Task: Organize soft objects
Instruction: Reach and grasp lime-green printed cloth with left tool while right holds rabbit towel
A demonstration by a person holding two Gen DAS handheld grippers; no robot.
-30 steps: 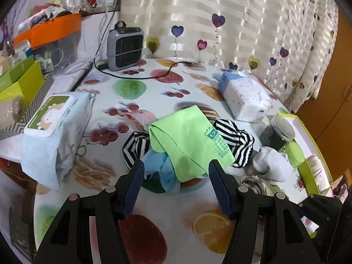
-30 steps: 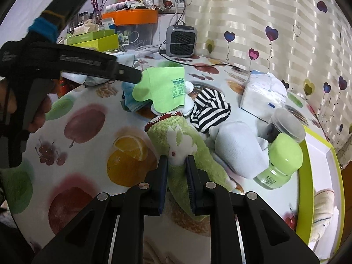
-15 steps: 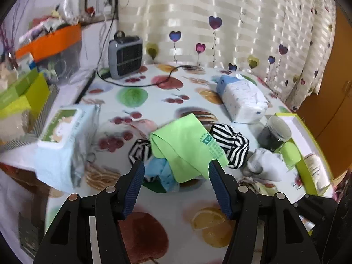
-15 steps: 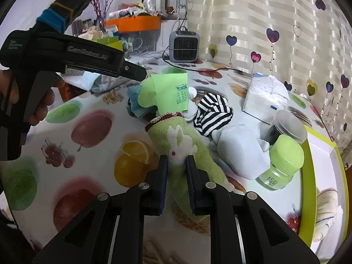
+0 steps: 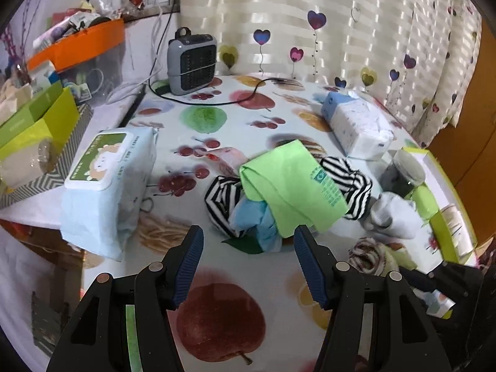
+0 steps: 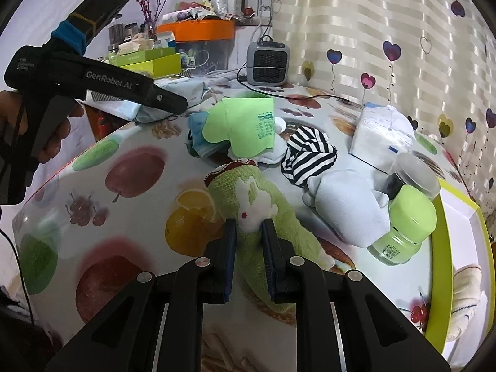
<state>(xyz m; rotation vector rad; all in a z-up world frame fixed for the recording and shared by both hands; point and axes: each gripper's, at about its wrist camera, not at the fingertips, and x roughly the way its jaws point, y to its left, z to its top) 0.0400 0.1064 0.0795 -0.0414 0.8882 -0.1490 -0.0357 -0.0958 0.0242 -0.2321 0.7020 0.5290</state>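
A heap of soft things lies mid-table: a bright green cloth [image 5: 291, 186] on top, a black-and-white striped garment [image 5: 350, 183], a pale blue cloth [image 5: 251, 217] and a white sock [image 5: 390, 217]. My left gripper [image 5: 248, 248] hovers open just short of the heap, nothing between its pads. My right gripper [image 6: 249, 232] is shut on a green knitted sock with a white rabbit [image 6: 254, 204], which lies stretched along the table. The same heap shows beyond it, with the green cloth [image 6: 245, 124] and striped garment [image 6: 310, 155].
A wet-wipes pack [image 5: 108, 167] and green boxes [image 5: 34, 124] stand left, a grey heater [image 5: 192, 60] with its cable at the back, a tissue pack [image 5: 356, 124] right. Two jars [image 6: 403, 226] and a yellow-green tray [image 6: 458, 248] sit at the right edge.
The left gripper has drawn back slightly from the heap, so the pile looks a little farther off. The right gripper keeps its hold on the rabbit sock.
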